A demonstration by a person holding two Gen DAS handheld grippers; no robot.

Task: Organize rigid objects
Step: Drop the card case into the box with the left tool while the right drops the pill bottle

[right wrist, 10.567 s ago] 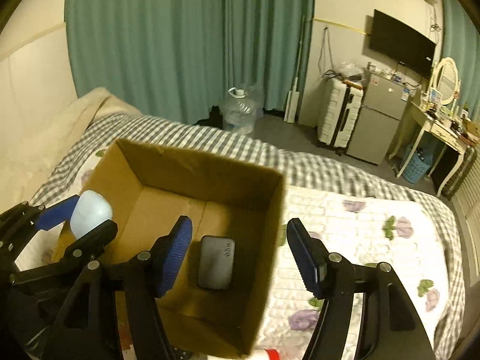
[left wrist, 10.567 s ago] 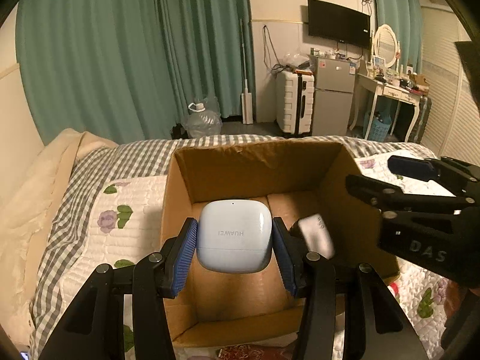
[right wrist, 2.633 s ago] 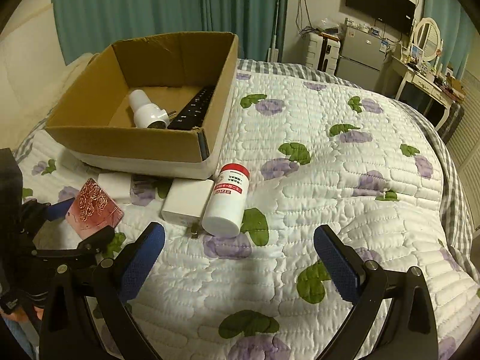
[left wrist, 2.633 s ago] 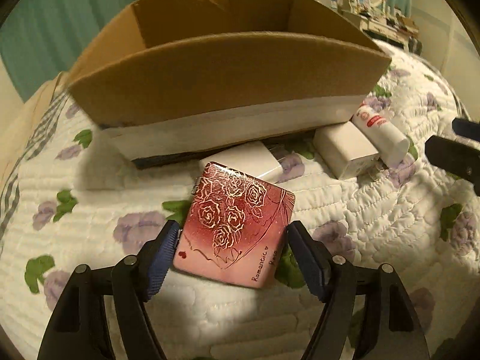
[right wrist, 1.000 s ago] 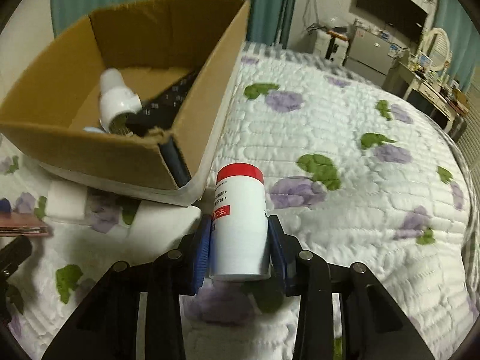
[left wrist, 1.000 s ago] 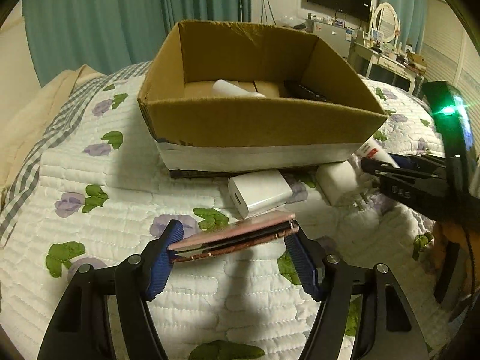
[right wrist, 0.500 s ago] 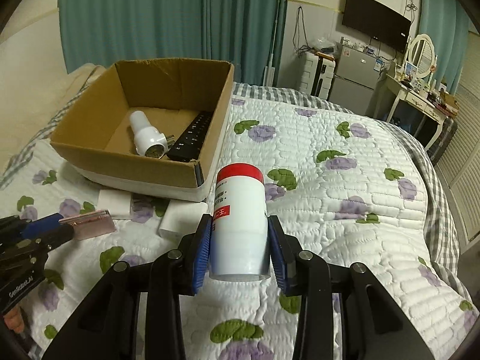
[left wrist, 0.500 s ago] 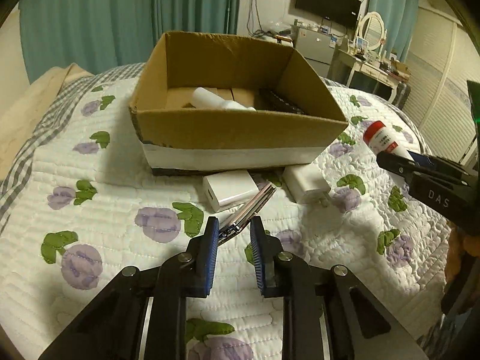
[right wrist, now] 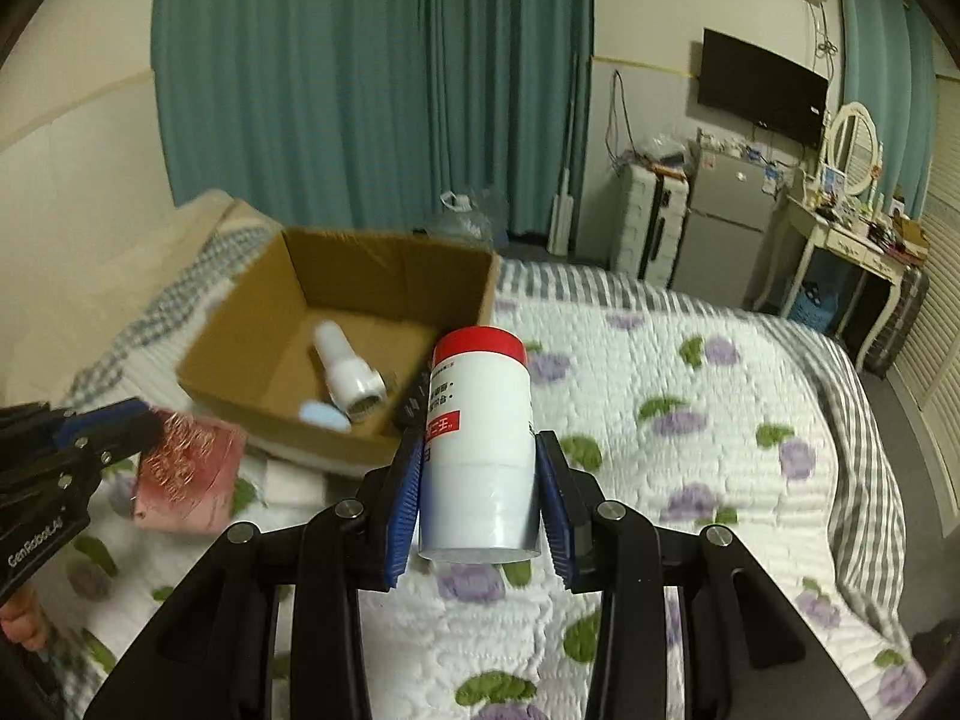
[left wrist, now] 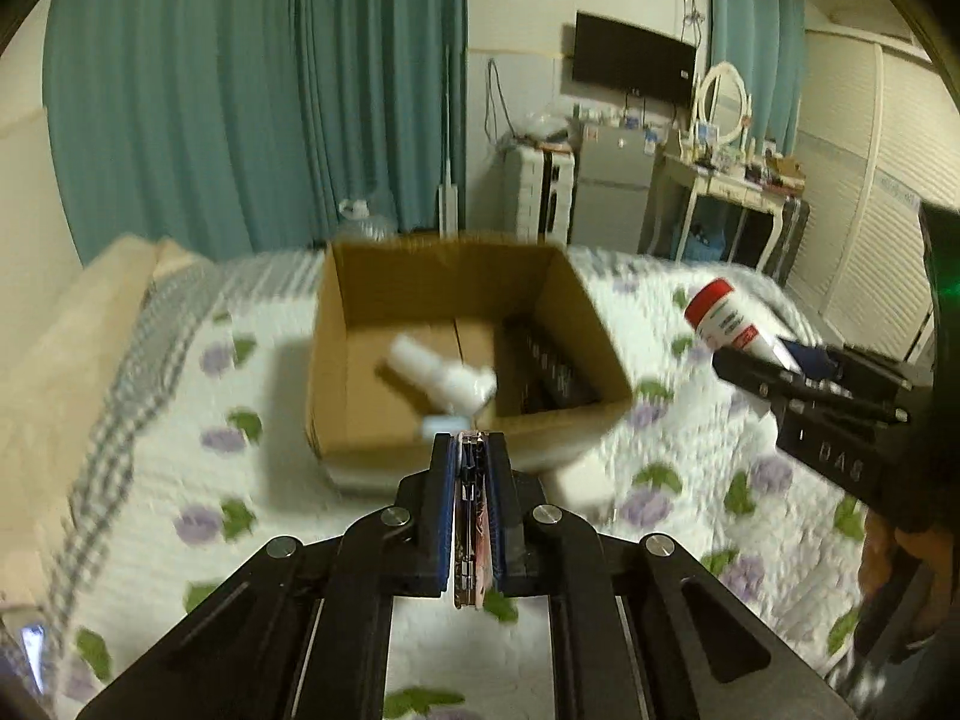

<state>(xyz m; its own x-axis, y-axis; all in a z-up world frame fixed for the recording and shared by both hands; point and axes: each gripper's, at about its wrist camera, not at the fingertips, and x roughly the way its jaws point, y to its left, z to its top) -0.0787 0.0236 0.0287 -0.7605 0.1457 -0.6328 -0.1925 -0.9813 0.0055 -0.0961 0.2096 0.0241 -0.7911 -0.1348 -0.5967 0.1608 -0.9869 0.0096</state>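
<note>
My left gripper (left wrist: 470, 450) is shut on a thin pink rose-patterned case (left wrist: 471, 516), held edge-on above the bed just in front of the open cardboard box (left wrist: 360, 282). The case also shows in the right wrist view (right wrist: 186, 468). My right gripper (right wrist: 477, 468) is shut on a white bottle with a red cap (right wrist: 477, 420), held upright in the air to the right of the box (right wrist: 240, 312). The bottle also shows in the left wrist view (left wrist: 723, 318). Inside the box lie a white cylinder device (right wrist: 348, 372), a pale blue earbud case (right wrist: 324, 414) and a black strip (left wrist: 540, 372).
A quilted floral bedspread (right wrist: 690, 420) covers the bed. A white charger block (left wrist: 579, 483) lies in front of the box. Teal curtains (right wrist: 360, 72), a fridge (right wrist: 729, 222) and a dressing table (right wrist: 840, 252) stand beyond the bed.
Both grippers have risen higher above the bed with their objects. The left one has turned the pink case edge-on and moved it toward the box front; the view now looks down into the box.
</note>
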